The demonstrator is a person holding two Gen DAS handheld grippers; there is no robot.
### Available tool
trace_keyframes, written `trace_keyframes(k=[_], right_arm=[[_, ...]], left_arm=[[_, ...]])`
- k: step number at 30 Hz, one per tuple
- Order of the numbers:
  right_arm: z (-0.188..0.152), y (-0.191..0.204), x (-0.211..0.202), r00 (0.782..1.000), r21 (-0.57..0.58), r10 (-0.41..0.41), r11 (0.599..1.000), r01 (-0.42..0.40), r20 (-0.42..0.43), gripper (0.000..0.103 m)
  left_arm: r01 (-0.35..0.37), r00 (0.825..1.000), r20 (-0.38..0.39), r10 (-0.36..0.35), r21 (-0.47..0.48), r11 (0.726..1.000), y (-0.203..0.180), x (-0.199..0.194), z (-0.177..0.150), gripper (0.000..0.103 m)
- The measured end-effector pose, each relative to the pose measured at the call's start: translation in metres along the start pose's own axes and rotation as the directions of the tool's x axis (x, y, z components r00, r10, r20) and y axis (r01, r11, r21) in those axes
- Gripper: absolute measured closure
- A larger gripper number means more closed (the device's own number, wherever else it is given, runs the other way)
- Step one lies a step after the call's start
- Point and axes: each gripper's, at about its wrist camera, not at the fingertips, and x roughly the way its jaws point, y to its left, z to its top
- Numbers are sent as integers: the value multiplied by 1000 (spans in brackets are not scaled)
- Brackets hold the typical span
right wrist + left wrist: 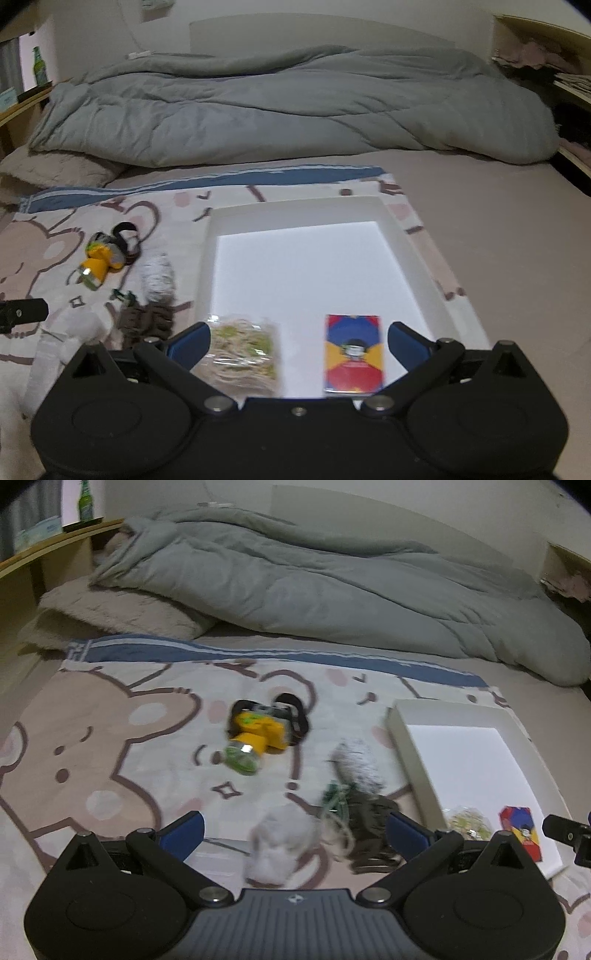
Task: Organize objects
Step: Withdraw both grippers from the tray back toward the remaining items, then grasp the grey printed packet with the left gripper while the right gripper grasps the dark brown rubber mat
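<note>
On my far left a green bottle stands on the wooden shelf beside the bed. Across the back lies the rumpled grey duvet. Nearer me, on the bear-print blanket, a yellow toy lies with a black strap around it. My left hand-held gripper hangs spread wide with nothing held; a white fluffy thing sits between its blue fingertips, with a dark brown piece and a grey-white furry roll just to the right, all blurred. Further right is the white tray resting on the blanket. My right hand-held gripper is wide open and empty over the tray's near end, where a clear packet of greenish bits and a red, blue and yellow card box lie side by side, apart.
</note>
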Motion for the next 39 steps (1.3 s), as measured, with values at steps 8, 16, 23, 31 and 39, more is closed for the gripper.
trace_keyframes(k=[8,16,23,31,39], right_arm=[[5,38,8,999,-31,43,999,-43,-5,0],[11,67,12,996,-32,86,996,-86,-1,0],[17,83,15,991,7,137,991,-137,-8,0],[22,91,24,988,29,152,988,-152,-9,0],[24,95,49,981,42,186,982,-184,-55,19]], left_arm=[[-35,999,-7,34,-36,999,36,-1,1,0],[-66,998,-4,66,-39,997,59,-3,-1,0],[-93,996,-3,93,-11,996,62,1,-4,0],[-61,993,-102,63,31,998,53,26,-20,0],[-55,976,-207,69,70,996,41,59,-38,0]])
